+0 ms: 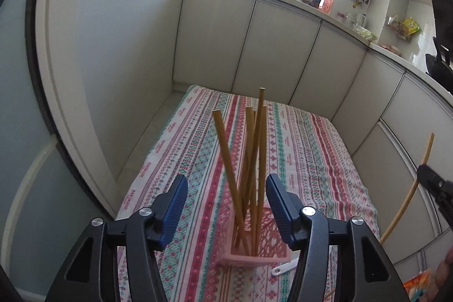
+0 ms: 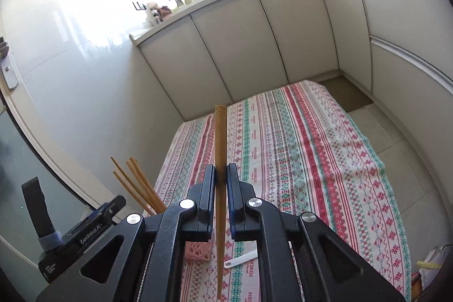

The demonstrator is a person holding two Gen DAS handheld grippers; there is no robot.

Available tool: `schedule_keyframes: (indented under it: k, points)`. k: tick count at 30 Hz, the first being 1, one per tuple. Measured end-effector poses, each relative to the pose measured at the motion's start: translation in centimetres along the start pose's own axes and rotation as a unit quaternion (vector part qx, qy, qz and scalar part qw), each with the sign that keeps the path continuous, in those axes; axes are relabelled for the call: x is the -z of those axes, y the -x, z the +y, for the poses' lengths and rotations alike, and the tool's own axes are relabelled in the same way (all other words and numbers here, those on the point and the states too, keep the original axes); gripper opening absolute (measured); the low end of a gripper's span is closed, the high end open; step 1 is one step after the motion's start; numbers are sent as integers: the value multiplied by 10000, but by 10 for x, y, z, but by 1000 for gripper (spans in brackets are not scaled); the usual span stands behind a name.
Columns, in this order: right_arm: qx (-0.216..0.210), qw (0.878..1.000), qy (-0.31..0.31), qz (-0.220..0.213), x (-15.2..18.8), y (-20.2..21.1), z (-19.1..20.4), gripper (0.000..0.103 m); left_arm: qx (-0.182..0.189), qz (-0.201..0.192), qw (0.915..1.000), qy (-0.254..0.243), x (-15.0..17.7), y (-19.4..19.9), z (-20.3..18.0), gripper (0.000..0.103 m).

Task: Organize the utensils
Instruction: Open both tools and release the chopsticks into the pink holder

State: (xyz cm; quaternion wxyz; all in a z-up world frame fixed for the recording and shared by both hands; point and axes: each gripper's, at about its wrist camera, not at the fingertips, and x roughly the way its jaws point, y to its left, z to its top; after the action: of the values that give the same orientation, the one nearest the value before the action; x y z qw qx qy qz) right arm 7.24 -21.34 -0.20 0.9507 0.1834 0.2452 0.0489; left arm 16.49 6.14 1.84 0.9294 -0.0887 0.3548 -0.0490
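A pink lattice holder [image 1: 263, 242] stands on the striped tablecloth [image 1: 305, 149] with several wooden chopsticks [image 1: 252, 160] upright in it. My left gripper [image 1: 226, 188] is open just above and in front of the holder, its blue pads [image 1: 177, 197] either side of the chopsticks, touching none. My right gripper [image 2: 220, 174] is shut on a single wooden chopstick [image 2: 220, 137], held upright above the cloth, tip pointing down. That chopstick also shows at the right edge of the left wrist view [image 1: 407, 194]. The holder's corner [image 2: 198, 251] and its chopsticks [image 2: 138, 183] lie to the right gripper's left.
A white spoon handle [image 1: 284, 268] lies on the cloth beside the holder; it also shows in the right wrist view [image 2: 240, 259]. White kitchen cabinets [image 1: 283, 53] ring the table's far and right sides. A colourful packet [image 1: 419, 285] sits at the near right.
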Motion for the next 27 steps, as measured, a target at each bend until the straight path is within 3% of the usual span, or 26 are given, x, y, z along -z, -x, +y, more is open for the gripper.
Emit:
schedule_keyframes:
  k: [5,11,17,27]
  points:
    - [-123,9976,504,-449,-11,-2,45,8,-244,440,9987,-53,7,3,23,70]
    - [-136,9907,983,-929,-17,-27,92,8,-469,1026,9929,376,20,-10,53,71]
    - [-80,9886,1203,-907,-4,-68,110,8,-489,1292,9896,408,25,-25,57,71]
    - [286,9805,1842,-621,33,-117,118,9,-476,1390,9885,352,25,-27,59,71]
